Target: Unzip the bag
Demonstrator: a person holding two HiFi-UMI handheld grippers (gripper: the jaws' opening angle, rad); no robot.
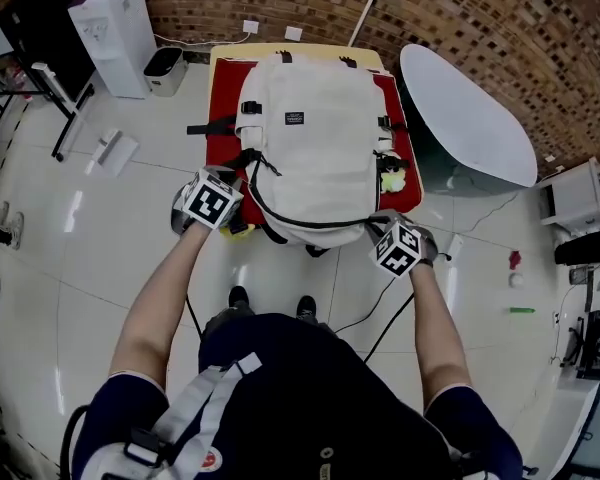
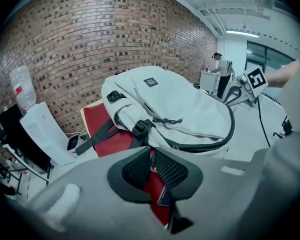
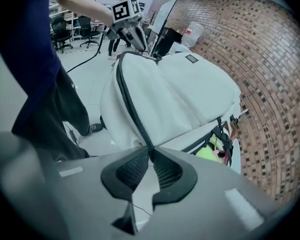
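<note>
Backpack (image 1: 315, 148) of off-white woven cloth, lying flat on a red cloth (image 1: 222, 118) over a small table, rounded end toward you. Its small black label (image 1: 294, 118) carries white print too fine to read. The cubes on your grippers bear black-and-white square markers. A black zipper (image 1: 310, 224) curves round the near end of the bag. Your left gripper (image 2: 151, 152), with dark ribbed pads, is pressed nearly together on the zipper pull (image 2: 152, 163), a small red-tinged piece where the track ends at the bag's left corner. Your right gripper (image 3: 151, 151) pinches the zipper track at the right corner. The head view shows only the marker cubes there; the pads appear in the gripper views alone. The left gripper view brings out a black plastic buckle (image 2: 141, 128), and the right gripper view a yellow-green charm (image 3: 208, 152).
</note>
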